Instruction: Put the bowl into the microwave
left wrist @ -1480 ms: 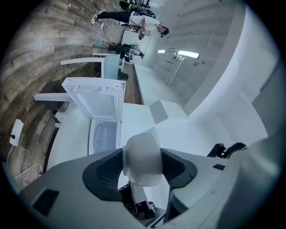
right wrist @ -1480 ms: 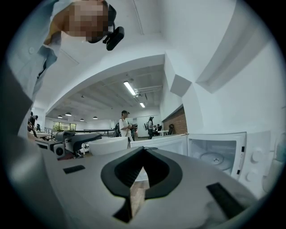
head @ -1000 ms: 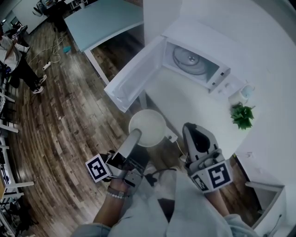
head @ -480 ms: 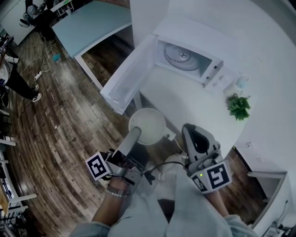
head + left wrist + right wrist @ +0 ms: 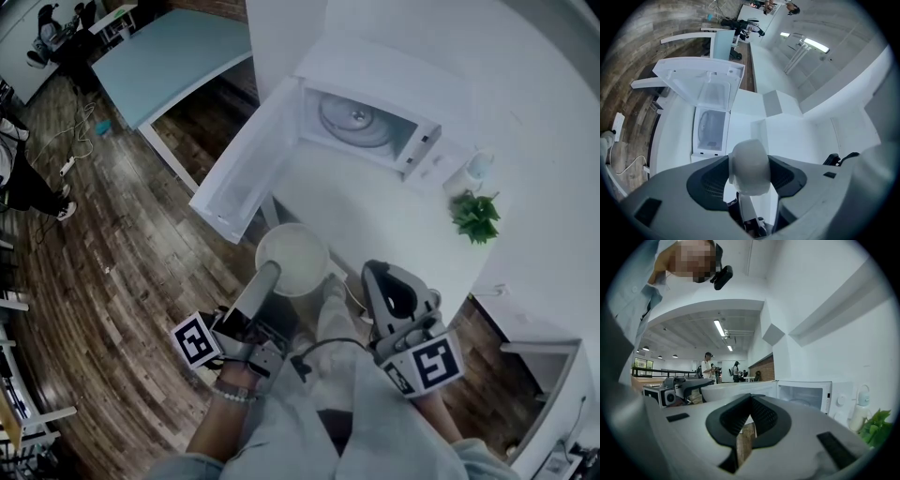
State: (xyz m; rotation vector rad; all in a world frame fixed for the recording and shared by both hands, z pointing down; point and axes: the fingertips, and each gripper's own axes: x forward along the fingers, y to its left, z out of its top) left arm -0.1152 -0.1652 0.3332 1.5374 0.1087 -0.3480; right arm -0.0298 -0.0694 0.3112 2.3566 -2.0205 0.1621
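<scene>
Head view shows the bowl [image 5: 292, 260] held by its rim in the left gripper [image 5: 267, 278], near the front edge of the counter [image 5: 375, 216], below the microwave [image 5: 367, 120] with its door [image 5: 239, 164] swung open. Left gripper view alone shows the wide-spread jaws clamping the bowl's wall. Right gripper view shows the right gripper [image 5: 750, 404] pressed together, empty, with people standing far behind.
</scene>
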